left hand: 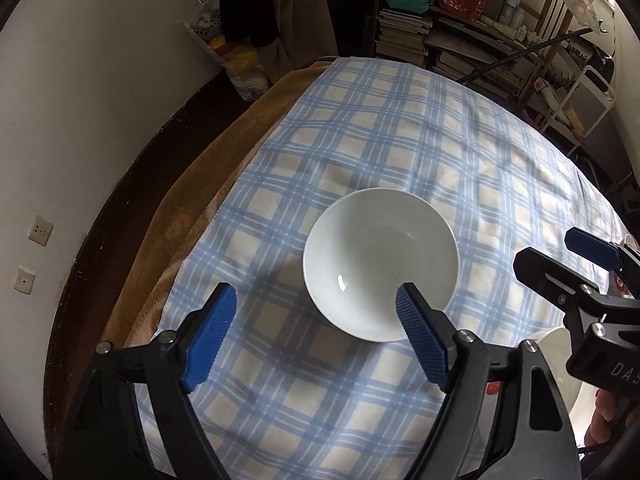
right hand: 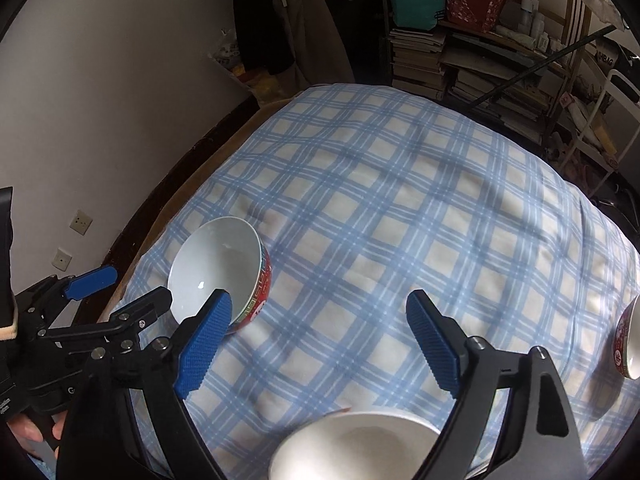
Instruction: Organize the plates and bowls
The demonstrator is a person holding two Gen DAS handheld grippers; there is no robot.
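A bowl, white inside and red patterned outside (left hand: 380, 256) (right hand: 218, 268), sits on the blue plaid cloth. My left gripper (left hand: 316, 312) is open and empty above its near rim; it also shows at the left of the right wrist view (right hand: 120, 286). My right gripper (right hand: 320, 328) is open and empty over bare cloth, and shows at the right edge of the left wrist view (left hand: 560, 256). A second white bowl (right hand: 360, 444) lies just below my right gripper, seen also in the left wrist view (left hand: 560, 356). A third red-patterned bowl (right hand: 628, 344) sits at the right edge.
The plaid cloth (left hand: 400, 140) covers a soft raised surface with a tan blanket (left hand: 192, 208) along its left side. A white wall (left hand: 80, 100) is on the left. Cluttered shelves of books and bags (right hand: 460, 40) stand beyond the far edge.
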